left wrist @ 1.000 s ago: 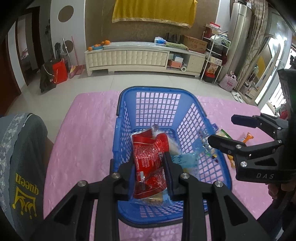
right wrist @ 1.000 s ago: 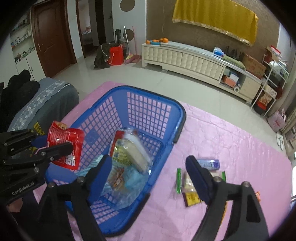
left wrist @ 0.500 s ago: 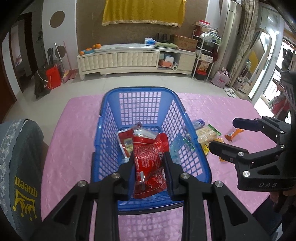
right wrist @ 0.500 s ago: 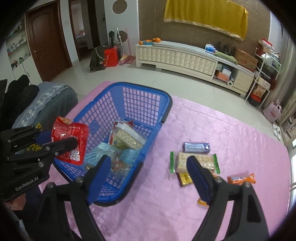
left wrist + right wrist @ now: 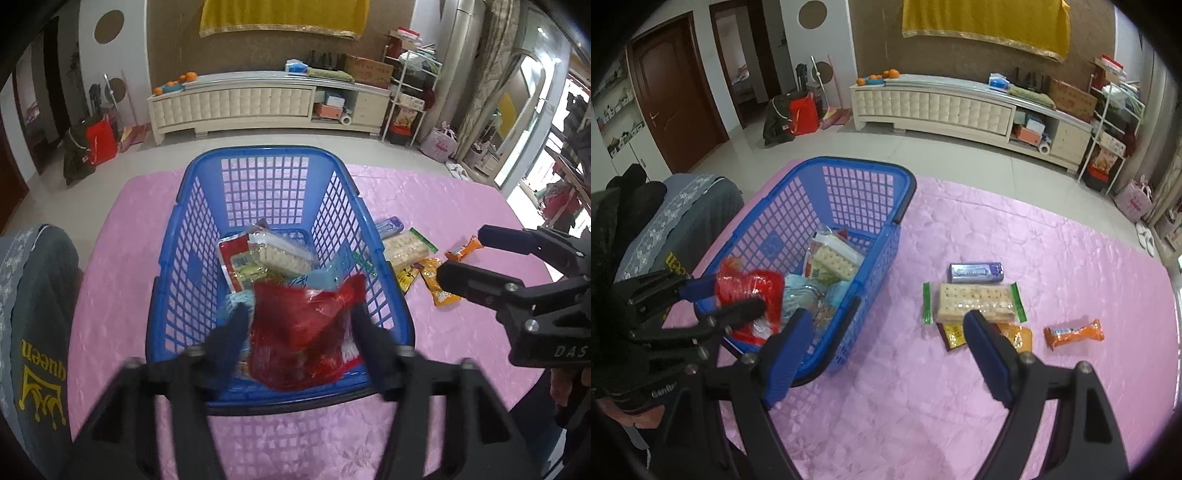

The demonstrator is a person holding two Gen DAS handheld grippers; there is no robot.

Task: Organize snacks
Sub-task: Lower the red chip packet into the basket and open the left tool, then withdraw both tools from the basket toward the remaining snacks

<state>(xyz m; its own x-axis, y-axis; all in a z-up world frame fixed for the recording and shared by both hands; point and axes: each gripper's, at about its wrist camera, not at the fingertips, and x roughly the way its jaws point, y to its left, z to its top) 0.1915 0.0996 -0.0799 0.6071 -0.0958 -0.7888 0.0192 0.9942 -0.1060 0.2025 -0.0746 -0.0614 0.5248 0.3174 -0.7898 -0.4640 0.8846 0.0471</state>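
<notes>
Over the near end of the blue basket (image 5: 207, 236) the left gripper (image 5: 299, 328) has just been spreading its jaws, and the red snack bag (image 5: 306, 332) sits loose between them, no pad pressing, blurred as if dropping among the packets already inside. That release point makes sense: the bag clears the near rim with the basket walls to catch it. Moving right, past the basket's right wall, the snacks yet to be sorted lie close together on the pink tablecloth (image 5: 960, 406): blue bar (image 5: 976, 272), cracker pack (image 5: 975, 302), yellow packets (image 5: 1015, 338), orange bar (image 5: 1075, 334). The right gripper (image 5: 886, 356) hangs wide open and empty just short of them, with bare cloth all around for an approach.
</notes>
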